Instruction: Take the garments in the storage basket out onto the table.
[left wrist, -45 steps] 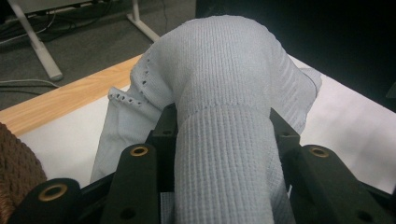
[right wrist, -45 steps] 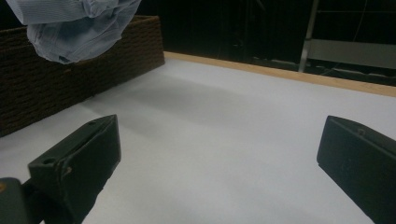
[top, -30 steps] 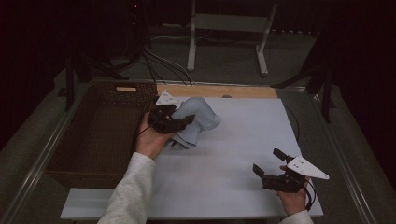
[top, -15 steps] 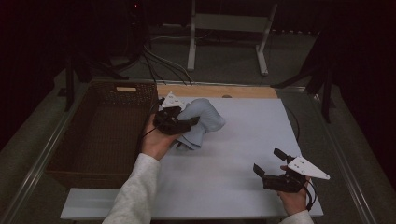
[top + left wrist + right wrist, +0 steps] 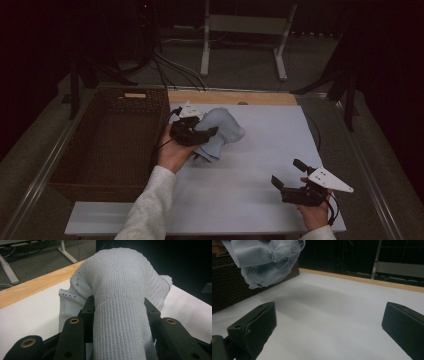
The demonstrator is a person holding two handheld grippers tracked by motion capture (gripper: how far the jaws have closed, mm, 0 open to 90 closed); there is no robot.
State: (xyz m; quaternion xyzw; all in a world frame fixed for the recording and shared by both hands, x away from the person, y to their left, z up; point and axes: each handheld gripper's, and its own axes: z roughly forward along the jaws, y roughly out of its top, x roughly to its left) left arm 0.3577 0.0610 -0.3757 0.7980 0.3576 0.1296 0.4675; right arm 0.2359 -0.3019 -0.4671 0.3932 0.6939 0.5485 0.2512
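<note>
A pale blue knitted garment [image 5: 220, 131] hangs bunched above the white table top [image 5: 260, 165], beside the wicker basket. My left gripper [image 5: 200, 134] is shut on it; in the left gripper view the ribbed cloth [image 5: 120, 322] fills the gap between both jaws. In the right gripper view the garment [image 5: 265, 258] hangs clear of the table at upper left. My right gripper [image 5: 290, 175] stands open near the table's front right corner, nothing between its fingers [image 5: 255, 327].
A dark wicker basket [image 5: 70, 165] sits along the table's left side, its inside showing nothing. A wooden strip [image 5: 235, 97] runs along the table's far edge. Beyond it are cables and a white stand [image 5: 245, 30] on the floor.
My left gripper has lifted the garment slightly and carried it a little farther from the person. The right gripper has stayed still.
</note>
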